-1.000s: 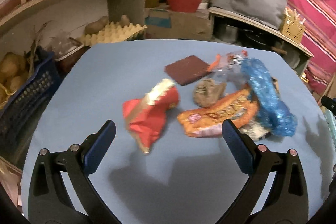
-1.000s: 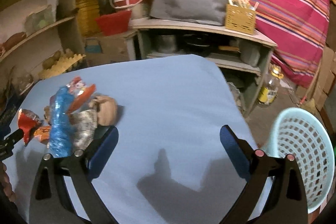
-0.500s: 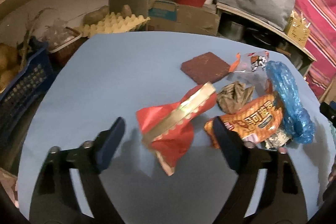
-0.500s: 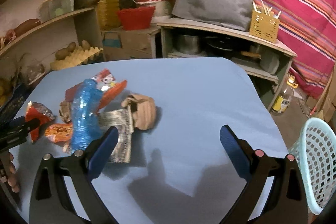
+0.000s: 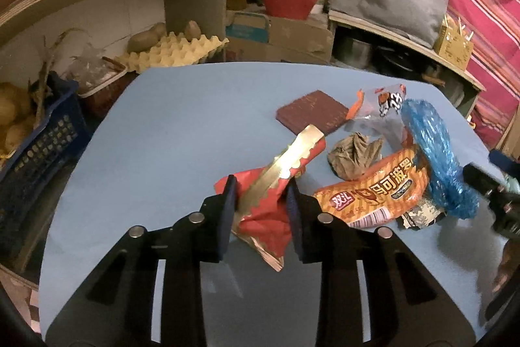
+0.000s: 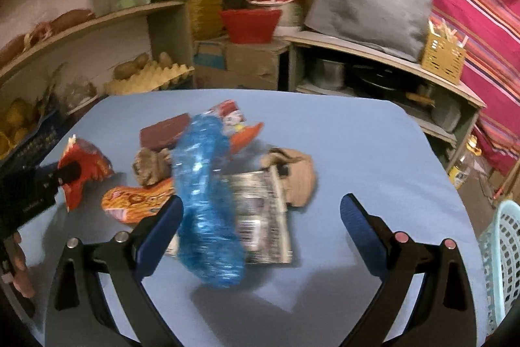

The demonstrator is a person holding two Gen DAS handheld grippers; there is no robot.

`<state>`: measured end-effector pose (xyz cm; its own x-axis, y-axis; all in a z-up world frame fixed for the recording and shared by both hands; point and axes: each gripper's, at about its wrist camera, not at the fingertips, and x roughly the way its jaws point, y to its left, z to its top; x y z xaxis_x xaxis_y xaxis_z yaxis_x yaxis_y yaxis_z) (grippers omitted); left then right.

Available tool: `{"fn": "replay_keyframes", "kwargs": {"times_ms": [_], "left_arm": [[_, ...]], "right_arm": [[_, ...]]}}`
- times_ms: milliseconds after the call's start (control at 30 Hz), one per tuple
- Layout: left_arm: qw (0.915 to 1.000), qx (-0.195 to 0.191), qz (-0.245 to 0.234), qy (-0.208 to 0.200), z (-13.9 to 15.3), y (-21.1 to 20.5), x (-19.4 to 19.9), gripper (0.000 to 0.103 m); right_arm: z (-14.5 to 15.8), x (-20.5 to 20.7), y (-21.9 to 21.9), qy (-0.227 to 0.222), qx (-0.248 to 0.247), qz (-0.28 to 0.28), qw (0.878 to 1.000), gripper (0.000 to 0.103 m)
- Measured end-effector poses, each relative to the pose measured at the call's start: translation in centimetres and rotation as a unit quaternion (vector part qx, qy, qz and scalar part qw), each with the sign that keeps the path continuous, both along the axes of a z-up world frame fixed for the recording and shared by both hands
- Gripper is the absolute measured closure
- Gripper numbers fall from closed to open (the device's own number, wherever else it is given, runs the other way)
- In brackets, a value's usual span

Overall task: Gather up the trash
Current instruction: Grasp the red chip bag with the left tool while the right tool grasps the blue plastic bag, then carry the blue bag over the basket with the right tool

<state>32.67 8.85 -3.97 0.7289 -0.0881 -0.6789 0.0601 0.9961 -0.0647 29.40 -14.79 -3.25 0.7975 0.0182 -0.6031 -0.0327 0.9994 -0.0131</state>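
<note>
Left gripper [image 5: 260, 200] pinches the red wrapper [image 5: 269, 204] on the blue counter [image 5: 182, 126], left of the blue plastic bag [image 6: 204, 200].

The right gripper [image 6: 260, 217] hangs spread wide, holding nothing, its left finger just beside the bag. The bag is blurred and covers part of the orange snack packet [image 5: 373, 194] and a printed paper [image 6: 263, 213]. A pale basket [image 6: 502, 262] is cut off at the right edge.

Crumpled red wrapper [image 5: 269, 204] pinched upright beside orange packet [image 5: 373, 194] and blue bag [image 5: 435, 152]
</note>
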Motion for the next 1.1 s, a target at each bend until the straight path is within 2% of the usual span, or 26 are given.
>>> {"fn": "replay_keyframes", "kwargs": {"times_ms": [133,267,300,367,400,467,733,1100], "left_arm": [[0.9999,-0.003,0.01,0.004,0.2,1.1,-0.4,0.075],[0.9998,0.009,0.018,0.011,0.0,1.6,-0.7,0.075],[0.9997,0.009,0.019,0.012,0.0,1.8,-0.8,0.075],[0.9997,0.01,0.02,0.012,0.0,2.0,-0.9,0.075],[0.9996,0.01,0.023,0.012,0.1,2.1,-1.0,0.075],[0.9996,0.009,0.024,0.012,0.2,2.0,-1.1,0.075],[0.9999,0.008,0.007,-0.006,1.9,-0.5,-2.4,0.075],[0.9991,0.015,-0.034,-0.018,3.0,-7.4,-4.8,0.075]], "right_arm": [[-0.7,0.6,1.8,0.004,-0.033,0.013,0.999,0.008],[-1.2,1.3,2.2,0.017,-0.04,0.015,0.999,0.011],[-1.3,1.4,2.1,0.02,-0.036,0.017,0.999,0.016],[-1.7,1.8,1.8,0.038,-0.027,0.025,0.999,0.042],[-1.8,1.8,1.6,0.043,-0.022,0.03,0.998,0.048],[-1.8,1.5,1.0,0.043,-0.005,0.038,0.998,0.064],[0.8,-1.0,-3.1,0.008,0.035,0.031,0.999,0.068],[1.9,-4.3,-11.7,0.01,0.042,-0.035,0.998,0.068]]}}
